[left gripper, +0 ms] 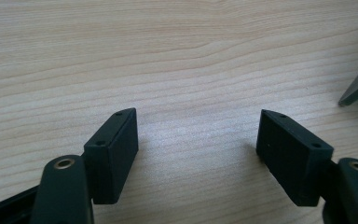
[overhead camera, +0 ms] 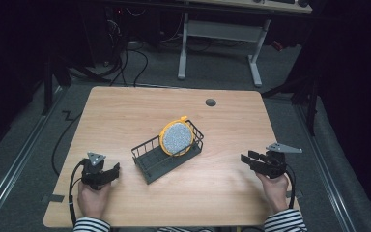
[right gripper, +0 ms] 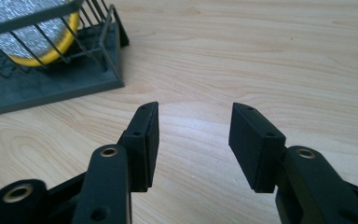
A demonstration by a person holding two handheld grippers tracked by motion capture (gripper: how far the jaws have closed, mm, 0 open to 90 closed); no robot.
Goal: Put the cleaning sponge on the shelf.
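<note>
Near edge: two hands in striped sleeves rest on the bench (overhead camera: 125, 111), each holding one pair of tongs. Left tongs (overhead camera: 117, 168), near left, point right, jaws wide apart over bare wood. Right tongs (overhead camera: 245, 158), near right, point left, jaws wide, empty. Centre: one dark wire dish rack (overhead camera: 147, 159), holding one yellow-rimmed speckled plate (overhead camera: 176, 137) upright at its far-right end.
</note>
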